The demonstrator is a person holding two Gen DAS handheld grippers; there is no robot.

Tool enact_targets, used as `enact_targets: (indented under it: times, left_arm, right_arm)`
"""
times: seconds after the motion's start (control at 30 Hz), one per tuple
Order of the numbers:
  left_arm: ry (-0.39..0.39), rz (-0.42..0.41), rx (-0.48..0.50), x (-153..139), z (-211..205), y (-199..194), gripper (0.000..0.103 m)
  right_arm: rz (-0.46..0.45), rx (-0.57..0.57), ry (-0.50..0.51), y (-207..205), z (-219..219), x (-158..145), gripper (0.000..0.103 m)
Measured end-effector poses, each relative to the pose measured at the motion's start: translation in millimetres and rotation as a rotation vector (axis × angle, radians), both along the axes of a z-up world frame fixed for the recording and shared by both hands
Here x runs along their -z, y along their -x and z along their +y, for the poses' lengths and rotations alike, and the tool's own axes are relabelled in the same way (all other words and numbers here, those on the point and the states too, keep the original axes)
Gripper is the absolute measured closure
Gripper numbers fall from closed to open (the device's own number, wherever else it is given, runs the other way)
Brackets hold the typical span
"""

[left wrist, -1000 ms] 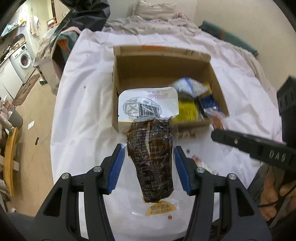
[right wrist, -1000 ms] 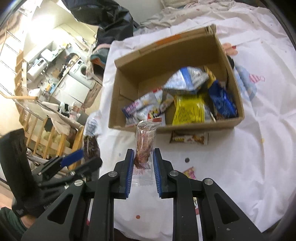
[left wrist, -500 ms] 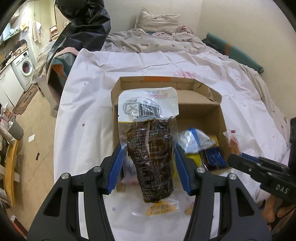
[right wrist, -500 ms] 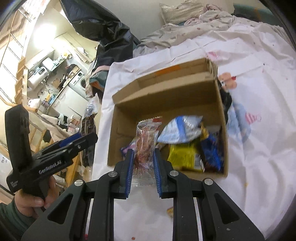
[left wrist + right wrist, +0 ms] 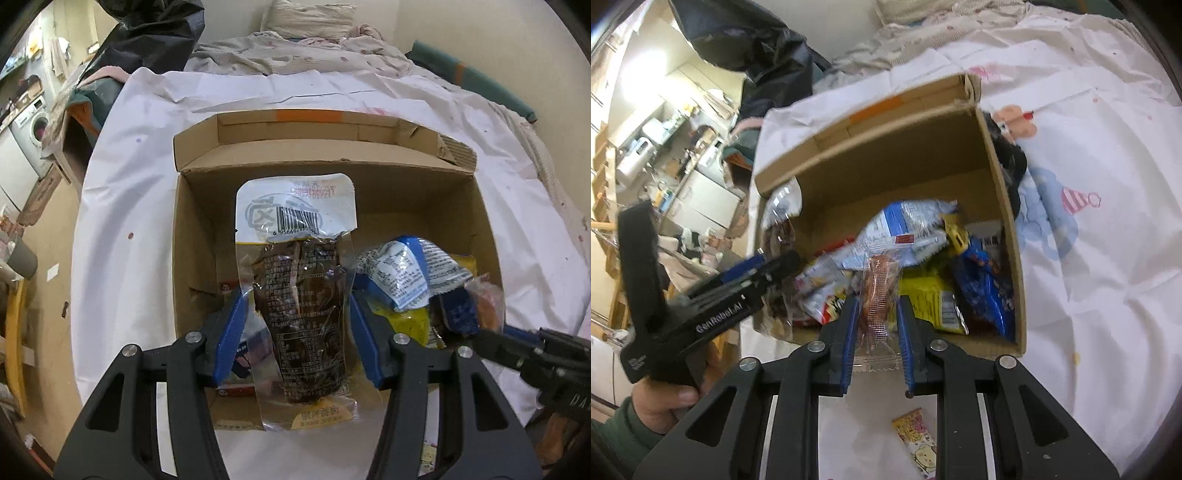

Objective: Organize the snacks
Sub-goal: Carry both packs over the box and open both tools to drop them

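Note:
An open cardboard box (image 5: 406,206) sits on a white sheet and holds several snack packets, among them a blue-and-white one (image 5: 410,273) and a yellow one (image 5: 931,295). My left gripper (image 5: 297,295) is shut on a dark brown vacuum pouch (image 5: 303,314) with a white barcode top, and holds it over the box's left half. My right gripper (image 5: 878,301) is shut on a small clear packet with a reddish snack (image 5: 879,284), above the box's near wall (image 5: 982,343). In the right wrist view the left gripper (image 5: 764,266) is at the box's left corner.
A small yellow-and-pink packet (image 5: 916,439) lies on the sheet (image 5: 1089,277) in front of the box. A black bag (image 5: 155,33) hangs at the far left, with a washing machine (image 5: 33,125) beyond it. A hand in a green sleeve (image 5: 665,398) holds the left gripper.
Both grippers have moved forward from in front of the box to over it, each still holding its packet. The box now fills the middle of both views.

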State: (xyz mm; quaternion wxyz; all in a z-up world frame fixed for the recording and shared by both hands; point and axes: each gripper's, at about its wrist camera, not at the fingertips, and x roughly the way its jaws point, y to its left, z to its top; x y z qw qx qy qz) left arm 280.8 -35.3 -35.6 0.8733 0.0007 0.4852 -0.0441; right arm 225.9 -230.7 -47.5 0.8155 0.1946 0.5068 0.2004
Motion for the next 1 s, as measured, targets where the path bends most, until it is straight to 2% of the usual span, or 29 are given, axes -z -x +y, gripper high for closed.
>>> enact_targets:
  times: [0.2, 0.5, 0.8, 0.87, 0.93, 1.0]
  left_arm:
    - [0.063, 0.080, -0.056, 16, 8, -10, 0.051]
    - [0.064, 0.076, -0.052, 20, 6, -7, 0.048]
    - [0.031, 0.052, -0.040, 16, 2, -1, 0.045]
    - [0.037, 0.056, -0.029, 17, 2, 0, 0.043]
    - [0.034, 0.057, -0.027, 15, 1, 3, 0.032]
    - [0.028, 0.043, -0.019, 12, -2, 5, 0.016]
  right_arm:
    - [-0.005, -0.026, 0.015, -1, 15, 1, 0.081]
    - [0.003, -0.020, 0.027, -3, 15, 4, 0.080]
    - [0.018, 0.016, 0.017, -6, 8, 5, 0.077]
    - [0.017, 0.020, 0.018, -6, 8, 4, 0.070]
    - [0.014, 0.037, 0.008, -5, 6, 3, 0.025]
    - [-0.006, 0.058, 0.005, -3, 3, 2, 0.021]
